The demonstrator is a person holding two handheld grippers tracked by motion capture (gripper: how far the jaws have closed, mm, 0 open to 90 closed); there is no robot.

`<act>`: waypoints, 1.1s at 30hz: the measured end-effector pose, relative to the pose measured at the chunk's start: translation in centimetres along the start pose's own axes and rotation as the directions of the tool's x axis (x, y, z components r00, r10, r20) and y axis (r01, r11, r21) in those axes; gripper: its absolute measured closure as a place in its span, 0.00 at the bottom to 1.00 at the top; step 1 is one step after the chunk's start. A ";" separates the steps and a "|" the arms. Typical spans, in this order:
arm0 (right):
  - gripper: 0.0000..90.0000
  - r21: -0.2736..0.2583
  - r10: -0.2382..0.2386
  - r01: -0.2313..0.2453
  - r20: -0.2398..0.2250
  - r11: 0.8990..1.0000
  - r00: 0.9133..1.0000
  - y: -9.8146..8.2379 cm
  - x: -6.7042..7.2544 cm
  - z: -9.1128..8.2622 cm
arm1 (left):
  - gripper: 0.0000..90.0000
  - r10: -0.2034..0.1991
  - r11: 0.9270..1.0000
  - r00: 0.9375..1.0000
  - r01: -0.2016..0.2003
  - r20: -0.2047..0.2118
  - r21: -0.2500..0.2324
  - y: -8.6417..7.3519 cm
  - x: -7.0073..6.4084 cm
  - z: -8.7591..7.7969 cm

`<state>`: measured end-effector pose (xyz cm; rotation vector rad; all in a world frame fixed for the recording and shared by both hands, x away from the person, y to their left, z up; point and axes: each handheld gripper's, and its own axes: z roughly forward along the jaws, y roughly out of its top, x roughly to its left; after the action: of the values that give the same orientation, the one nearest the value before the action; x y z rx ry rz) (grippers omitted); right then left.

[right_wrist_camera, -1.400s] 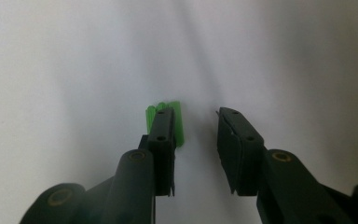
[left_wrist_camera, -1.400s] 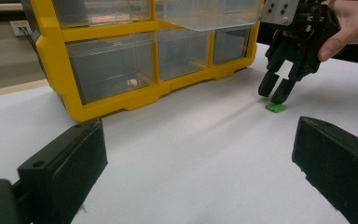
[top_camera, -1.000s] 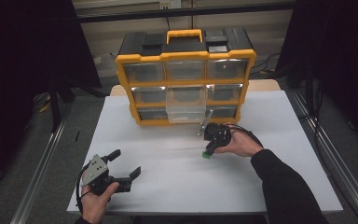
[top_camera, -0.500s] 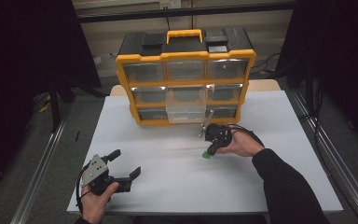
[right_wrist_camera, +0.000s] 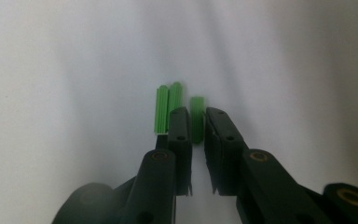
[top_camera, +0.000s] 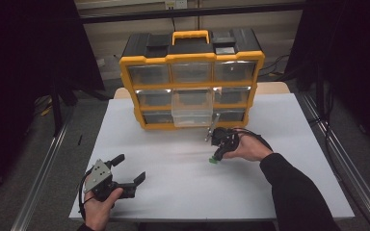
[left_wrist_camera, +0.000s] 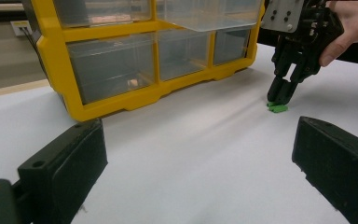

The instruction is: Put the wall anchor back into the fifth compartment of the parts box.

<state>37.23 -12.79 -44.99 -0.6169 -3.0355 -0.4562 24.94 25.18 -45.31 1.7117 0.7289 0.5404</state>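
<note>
Right gripper (right_wrist_camera: pixel 196 128) tipped down on the white table (top_camera: pixel 279 192), jaws just opening a touch, nearly closed round one green ribbed plug (right_wrist_camera: pixel 196 119); pads look to pinch it. Two more green plugs (right_wrist_camera: pixel 168 109) lie just beside its jaw. Pick-up step, by my reading; next needs a clean lift toward the yellow drawer cabinet (top_camera: pixel 191 86). Left gripper (top_camera: pixel 125 175) idle, jaws wide and empty
</note>
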 end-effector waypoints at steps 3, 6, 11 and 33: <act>0.89 0.004 -0.005 0.005 -0.005 1.000 1.000 0.3 0.1 0.1 | 0.03 -0.004 1.000 1.000 0.004 -0.006 -0.005 0.0 0.0 0.0; 0.89 -0.001 -0.008 0.008 0.003 1.000 1.000 0.3 0.1 0.1 | 0.03 -0.002 1.000 1.000 0.002 -0.006 -0.001 0.0 0.1 0.0; 0.94 0.023 -0.020 0.021 -0.018 1.000 1.000 0.5 0.1 0.1 | 0.03 0.002 1.000 1.000 -0.002 -0.002 -0.001 0.0 0.1 0.0; 0.94 0.031 -0.010 0.011 -0.019 0.999 1.000 -0.1 0.2 -1.1 | 0.03 -0.005 1.000 1.000 0.005 -0.003 -0.005 0.0 0.0 0.0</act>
<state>36.94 -13.11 -43.92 -0.5918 -3.0234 -0.4122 24.95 25.21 -45.32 1.7047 0.7331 0.5412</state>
